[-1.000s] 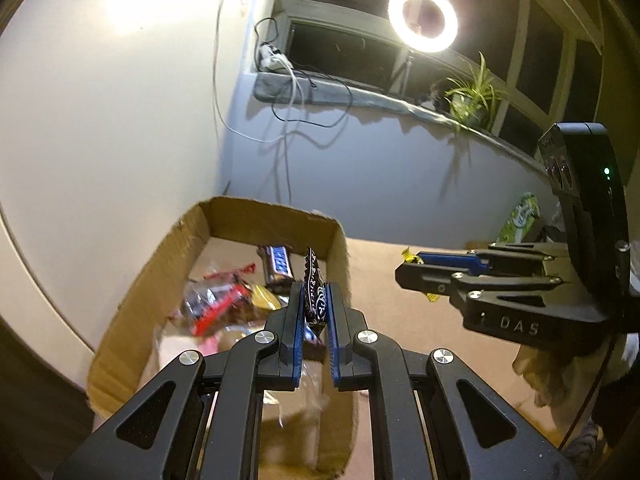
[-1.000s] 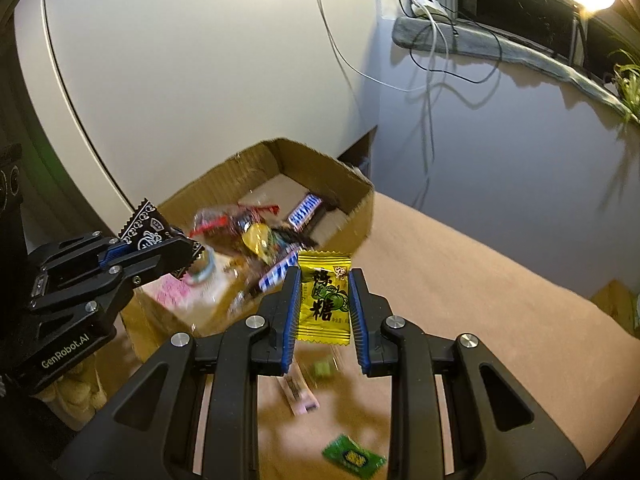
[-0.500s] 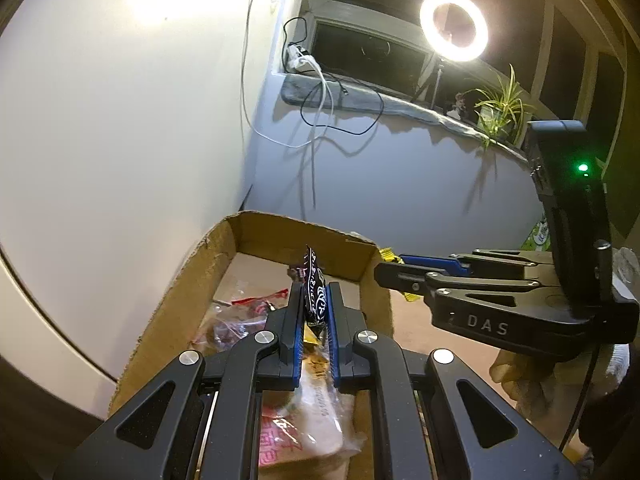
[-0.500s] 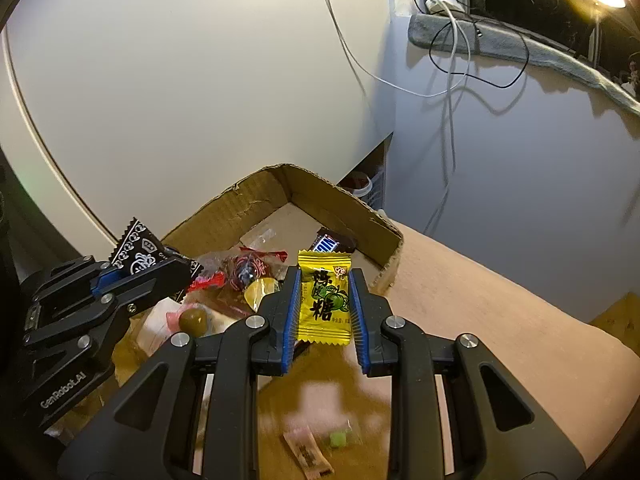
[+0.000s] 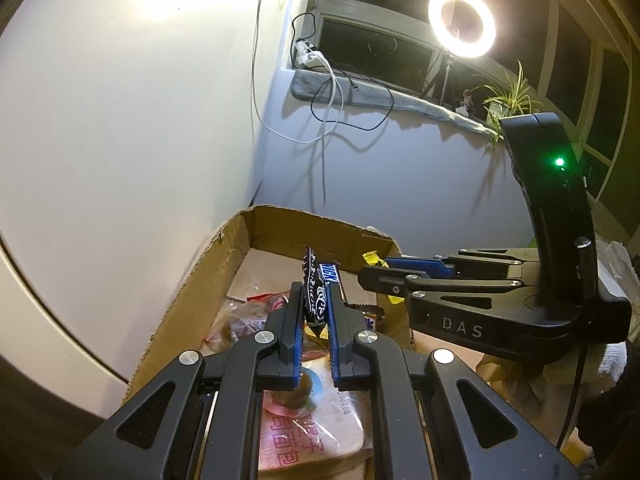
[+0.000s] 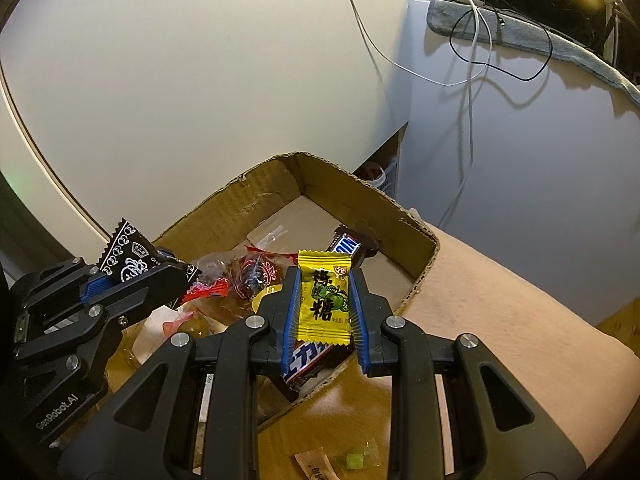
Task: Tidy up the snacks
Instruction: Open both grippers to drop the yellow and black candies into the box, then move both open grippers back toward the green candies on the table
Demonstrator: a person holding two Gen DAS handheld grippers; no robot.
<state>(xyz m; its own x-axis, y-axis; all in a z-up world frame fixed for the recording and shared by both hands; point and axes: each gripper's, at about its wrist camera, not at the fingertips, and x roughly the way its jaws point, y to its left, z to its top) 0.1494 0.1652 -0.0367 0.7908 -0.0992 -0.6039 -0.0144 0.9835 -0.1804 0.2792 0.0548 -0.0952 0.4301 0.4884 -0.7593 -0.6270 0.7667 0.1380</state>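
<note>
An open cardboard box (image 5: 208,264) (image 6: 248,200) holds several wrapped snacks, among them two Snickers bars (image 6: 352,246) (image 6: 308,358) and red-wrapped sweets (image 6: 252,276). My left gripper (image 5: 316,300) is shut on a black sachet with a white pattern (image 5: 311,276) and hovers over the box's inside. From the right wrist view that gripper (image 6: 176,272) and the sachet (image 6: 128,256) sit at the box's left. My right gripper (image 6: 324,284) is shut on a yellow candy packet (image 6: 324,304) above the box's near right rim. It (image 5: 372,270) shows side-on in the left wrist view.
A tan cloth (image 6: 500,320) covers the table to the right of the box. A brown wrapper (image 6: 316,466) and a green sweet (image 6: 354,460) lie on the table in front of the box. Behind are a white wall, hanging cables (image 5: 328,120), a ring light (image 5: 462,22) and a plant (image 5: 506,100).
Both grippers have moved forward over the box, each still holding its packet. The right gripper came from above the table to the box's near rim.
</note>
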